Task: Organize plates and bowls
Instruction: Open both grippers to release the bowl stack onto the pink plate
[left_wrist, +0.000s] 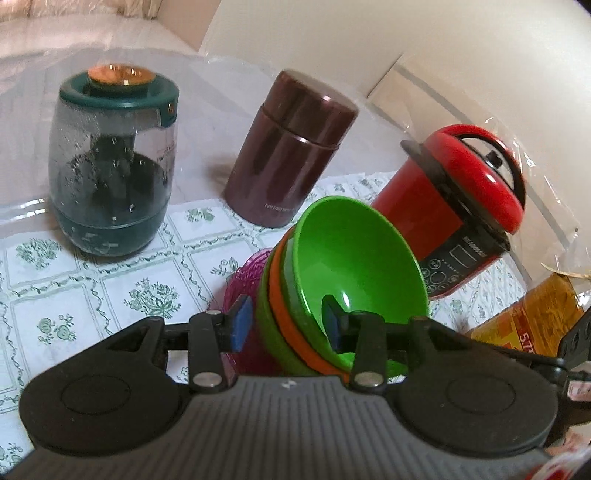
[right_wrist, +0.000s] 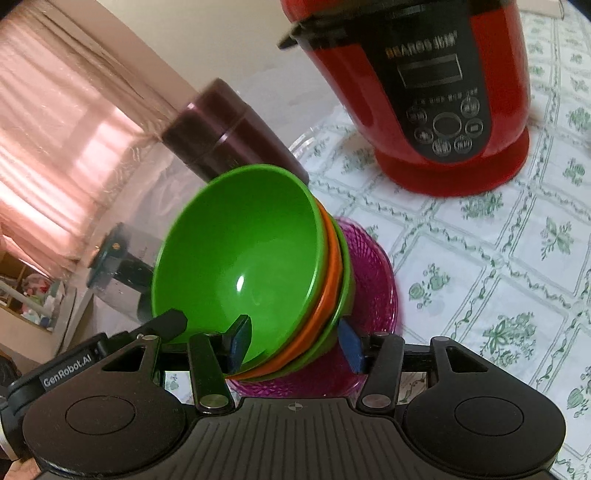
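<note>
The left gripper (left_wrist: 286, 325) and right gripper (right_wrist: 293, 343) each straddle the rim of the tilted stack of bowls (right_wrist: 240, 254), jaws partly open; whether the pads press cannot be told. The stack leans over the pink plate (right_wrist: 373, 280) on the tablecloth (right_wrist: 480, 258). The red cooker (left_wrist: 454, 206) and brown flask (left_wrist: 291, 147) stand near behind; open cloth lies on the kettle (left_wrist: 114, 162) side.

Green and orange bowls (right_wrist: 236, 254), magenta plate (right_wrist: 373, 280), green-flowered white tablecloth (right_wrist: 480, 266), red cooker (right_wrist: 436, 92)
</note>
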